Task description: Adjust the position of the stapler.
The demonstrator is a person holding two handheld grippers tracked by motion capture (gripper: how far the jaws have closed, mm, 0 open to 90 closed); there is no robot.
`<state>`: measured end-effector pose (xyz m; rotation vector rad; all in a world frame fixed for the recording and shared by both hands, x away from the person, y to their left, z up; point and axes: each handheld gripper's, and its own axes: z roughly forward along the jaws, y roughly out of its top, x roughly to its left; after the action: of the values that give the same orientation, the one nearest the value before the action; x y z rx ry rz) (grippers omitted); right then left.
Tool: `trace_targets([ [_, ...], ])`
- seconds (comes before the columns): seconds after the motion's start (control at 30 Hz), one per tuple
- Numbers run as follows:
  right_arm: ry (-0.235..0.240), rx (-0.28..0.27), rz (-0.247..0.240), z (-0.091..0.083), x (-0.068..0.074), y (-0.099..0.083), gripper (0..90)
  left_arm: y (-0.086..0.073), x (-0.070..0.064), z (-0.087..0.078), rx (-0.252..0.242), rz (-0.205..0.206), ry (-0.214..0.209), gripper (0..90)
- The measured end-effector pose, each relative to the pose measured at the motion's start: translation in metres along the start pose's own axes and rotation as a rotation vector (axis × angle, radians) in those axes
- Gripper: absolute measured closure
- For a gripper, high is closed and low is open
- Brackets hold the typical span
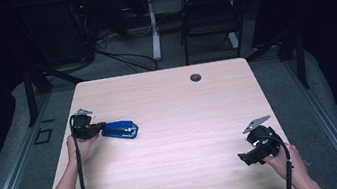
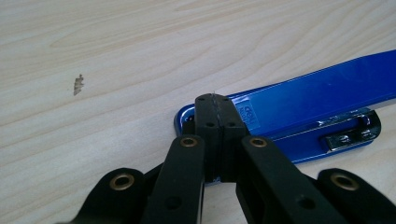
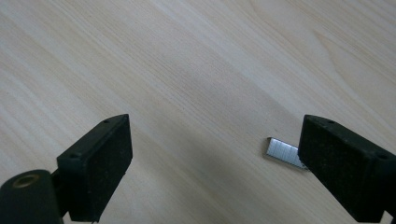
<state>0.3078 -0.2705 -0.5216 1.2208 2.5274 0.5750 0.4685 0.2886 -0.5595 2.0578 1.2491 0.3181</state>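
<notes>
A blue stapler (image 1: 120, 130) lies flat on the left part of the wooden table (image 1: 173, 104). My left gripper (image 1: 97, 129) sits at its left end. In the left gripper view the two jaws are pressed together, and their tip (image 2: 215, 100) rests at the stapler's (image 2: 308, 100) rounded near end, with nothing visible between them. My right gripper (image 1: 246, 157) hovers near the table's front right corner. Its jaws stand wide open (image 3: 212, 158) over bare wood. A short silver strip of staples (image 3: 281, 151) lies on the table just beside the right jaw.
A round cable hole (image 1: 196, 77) sits near the table's far edge. A small dark mark (image 2: 78, 84) shows on the wood left of the stapler. Beyond the table stand a black chair (image 1: 210, 12), a white desk leg (image 1: 152, 26) and loose floor cables.
</notes>
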Motion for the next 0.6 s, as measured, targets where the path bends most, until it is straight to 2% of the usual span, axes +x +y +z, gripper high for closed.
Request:
trace_targets([
  [0.07, 0.012, -0.008, 0.006, 0.0, 0.001, 0.0, 9.5, 0.0, -0.002, 0.001, 0.0, -0.001, -0.004, 90.0],
  [0.33, 0.009, -0.001, -0.001, 0.001, 0.001, 0.0, 9.5, 0.001, -0.008, 0.004, -0.006, 0.009, -0.017, 90.0],
  [0.6, 0.006, 0.012, -0.01, 0.002, 0.001, 0.0, 9.5, 0.004, -0.019, 0.008, 0.007, 0.044, -0.044, 90.0],
])
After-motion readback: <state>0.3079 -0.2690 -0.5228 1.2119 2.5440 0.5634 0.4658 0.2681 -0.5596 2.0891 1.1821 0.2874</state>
